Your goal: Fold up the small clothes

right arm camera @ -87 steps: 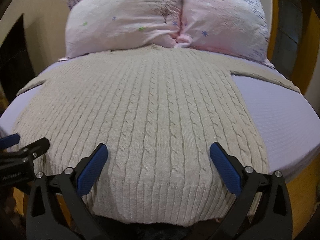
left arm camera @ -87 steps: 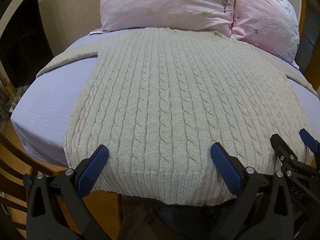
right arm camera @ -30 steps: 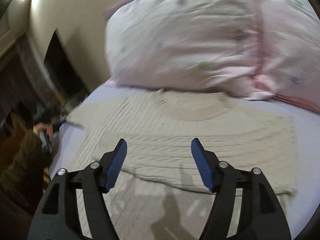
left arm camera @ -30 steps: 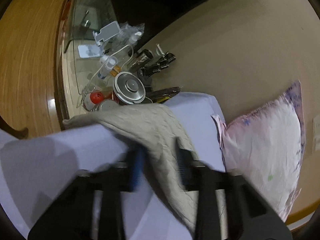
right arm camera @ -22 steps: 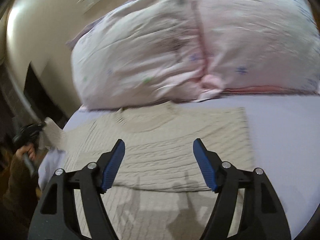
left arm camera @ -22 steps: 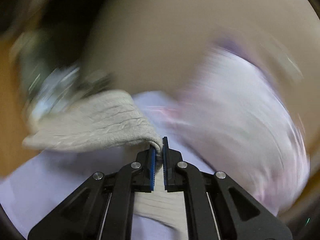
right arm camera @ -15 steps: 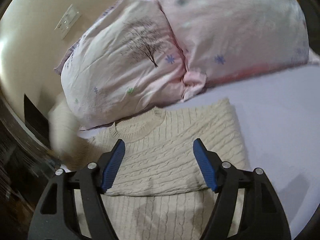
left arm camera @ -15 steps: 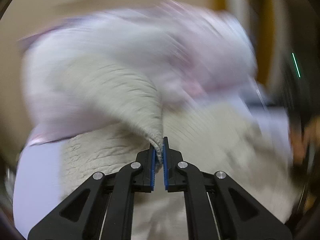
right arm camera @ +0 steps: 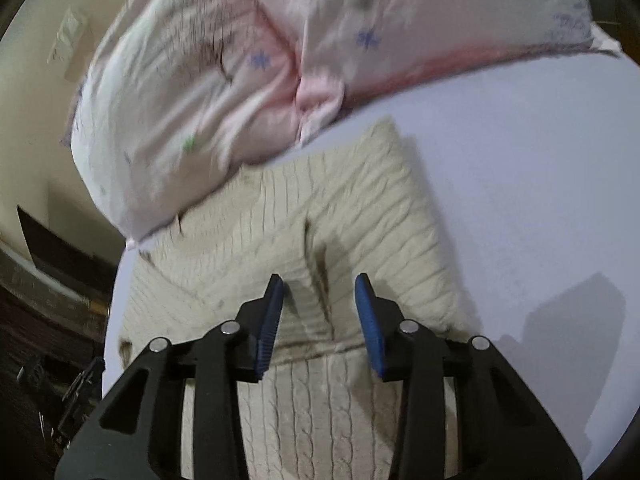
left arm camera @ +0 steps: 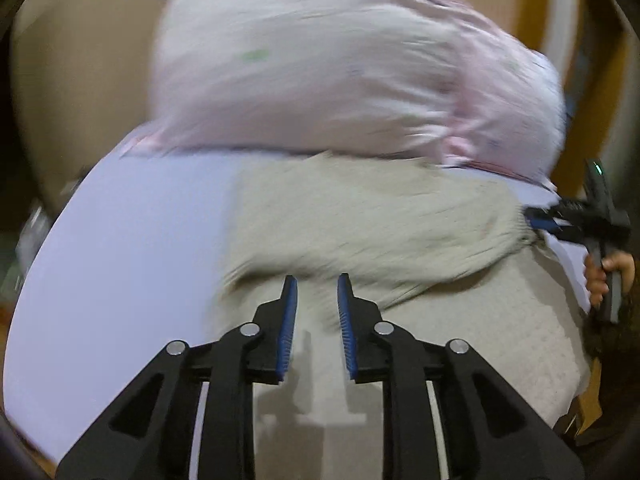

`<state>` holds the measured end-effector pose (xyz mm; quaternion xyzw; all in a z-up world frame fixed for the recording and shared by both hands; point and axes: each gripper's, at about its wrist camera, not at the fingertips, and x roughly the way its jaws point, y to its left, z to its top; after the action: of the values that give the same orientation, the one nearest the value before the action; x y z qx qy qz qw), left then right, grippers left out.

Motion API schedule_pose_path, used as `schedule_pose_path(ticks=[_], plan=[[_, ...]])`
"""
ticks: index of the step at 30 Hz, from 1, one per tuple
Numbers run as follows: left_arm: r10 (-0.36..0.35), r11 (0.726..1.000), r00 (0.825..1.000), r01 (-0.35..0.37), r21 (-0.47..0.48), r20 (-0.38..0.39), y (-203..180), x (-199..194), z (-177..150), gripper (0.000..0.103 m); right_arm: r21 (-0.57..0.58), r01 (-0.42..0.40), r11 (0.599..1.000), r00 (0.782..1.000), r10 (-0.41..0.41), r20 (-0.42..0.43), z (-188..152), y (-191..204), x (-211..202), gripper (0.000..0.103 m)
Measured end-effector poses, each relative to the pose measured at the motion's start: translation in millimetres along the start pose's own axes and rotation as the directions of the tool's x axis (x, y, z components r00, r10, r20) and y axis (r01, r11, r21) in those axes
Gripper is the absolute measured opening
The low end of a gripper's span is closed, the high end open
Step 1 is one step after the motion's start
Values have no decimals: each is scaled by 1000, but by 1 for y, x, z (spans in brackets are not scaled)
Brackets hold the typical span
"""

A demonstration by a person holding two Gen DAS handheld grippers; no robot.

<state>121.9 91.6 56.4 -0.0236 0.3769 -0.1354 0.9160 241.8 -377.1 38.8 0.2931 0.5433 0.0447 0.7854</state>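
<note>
A cream cable-knit sweater (left arm camera: 360,224) lies on the lilac bed sheet (left arm camera: 128,248), with both sleeves folded in across its chest. My left gripper (left arm camera: 317,312) is open and empty just above the folded left sleeve. My right gripper (right arm camera: 319,312) is open and empty over the folded sleeves of the sweater (right arm camera: 352,216). The right gripper also shows at the right edge of the left wrist view (left arm camera: 560,220), next to the sweater's right side. The left gripper's body shows dimly at the lower left of the right wrist view (right arm camera: 76,396).
Two pink pillows (left arm camera: 344,68) lie at the head of the bed, also in the right wrist view (right arm camera: 280,52). Bare sheet (right arm camera: 532,184) lies right of the sweater. A beige wall (left arm camera: 80,60) stands behind, and a wooden bed frame (left arm camera: 576,80) at right.
My left gripper carried the left sleeve over the chest and let go; its jaws now stand open. My right gripper narrowed a little and moved in over the folded sleeves.
</note>
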Motion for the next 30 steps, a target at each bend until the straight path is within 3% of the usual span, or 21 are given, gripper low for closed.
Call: schedule_pose_path(ticks=[1,2,4,6,8,9,11,12,13,14,16,19,22,24,27,30], plan=[[-2,999,1000,2,-44,-11,11,-4,-7,24,-11,-11,1000,1000,10,-25,-2,3,7,29],[-8,997,1000,7,-73,-17,18,-6,-10,26,-22,-23,999,999,22,-42,-3,7,12,8],[-41,990,999,36,-139,-32,32,-11,-24,32,-55,-36,998,999,34,-30,-6,15,14,6],[-77,982,996,68,-179,-48,38,-12,-33,34,-17,36,999,995,-35,95,1,8,-7,6],[-113,975,991,96,-201,-74,37,-9,-43,36,27,86,996,986,-89,144,6,-6,-26,4],[-117,974,989,97,-203,-88,37,-7,-47,37,27,96,995,987,-99,129,5,-9,-29,4],[-116,974,988,92,-209,-105,39,-8,-57,38,20,121,992,988,-122,97,-2,-12,-39,19],[-122,972,987,97,-214,-106,38,-9,-60,38,11,144,990,984,-144,102,-10,-14,-49,31],[-127,971,987,102,-217,-101,39,-12,-63,40,1,147,989,983,-146,112,-17,-17,-60,57],[-133,968,986,109,-224,-96,39,-15,-67,41,-7,153,988,981,-151,121,-26,-19,-70,64],[-128,967,987,103,-232,-94,42,-20,-72,42,-10,184,983,978,-182,102,-47,-32,-86,64],[-84,970,990,56,-236,-110,42,-26,-82,44,21,179,984,984,-179,10,-79,-56,-95,51],[-143,962,985,116,-246,-96,41,-35,-93,44,30,98,995,995,-97,-26,-113,-66,-106,42],[-211,951,973,182,-252,-94,36,-41,-101,44,49,-36,998,995,41,-91,-136,-67,-109,35],[-283,927,956,251,-280,-79,32,-51,-116,44,58,-181,982,969,188,-157,-167,-65,-113,35],[-345,891,936,304,-338,-67,34,-58,-132,30,84,-273,958,939,284,-192,-187,-63,-114,34]])
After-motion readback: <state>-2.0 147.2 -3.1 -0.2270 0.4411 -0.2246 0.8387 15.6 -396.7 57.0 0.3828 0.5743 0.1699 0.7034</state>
